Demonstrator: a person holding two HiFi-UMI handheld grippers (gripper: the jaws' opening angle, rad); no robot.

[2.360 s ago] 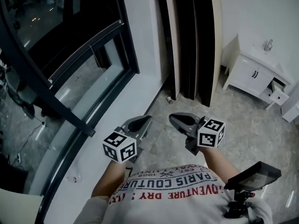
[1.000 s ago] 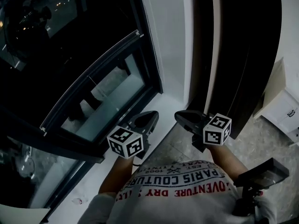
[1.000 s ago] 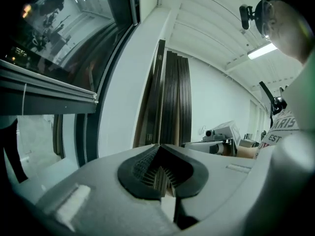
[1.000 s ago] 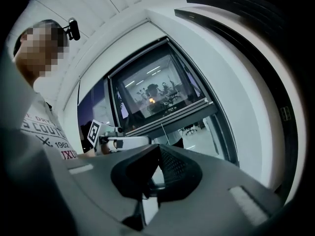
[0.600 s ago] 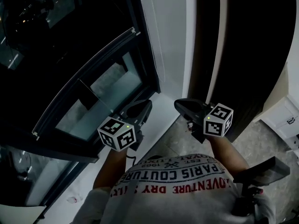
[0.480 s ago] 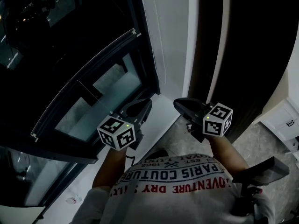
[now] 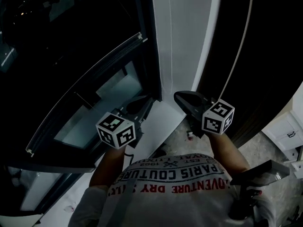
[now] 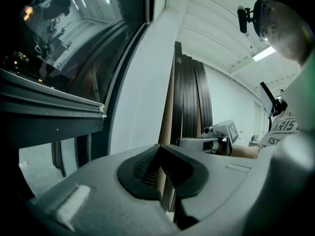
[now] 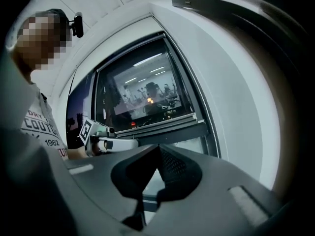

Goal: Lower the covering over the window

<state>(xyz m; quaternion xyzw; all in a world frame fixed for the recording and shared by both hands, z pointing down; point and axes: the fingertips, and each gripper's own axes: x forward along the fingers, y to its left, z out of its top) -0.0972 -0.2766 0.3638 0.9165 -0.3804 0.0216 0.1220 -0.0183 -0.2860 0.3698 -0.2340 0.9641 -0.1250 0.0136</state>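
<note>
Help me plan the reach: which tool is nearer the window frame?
Left. The left tool is close beside the window frame; the right tool is further over, near the dark panels.

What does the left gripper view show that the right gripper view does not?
Only the left gripper view shows the dark panels standing by the wall, a ceiling lamp and the right hand-held gripper. Only the right gripper view shows the left hand-held gripper. Both show the window, the person's shirt and that view's own jaws shut on nothing.
</note>
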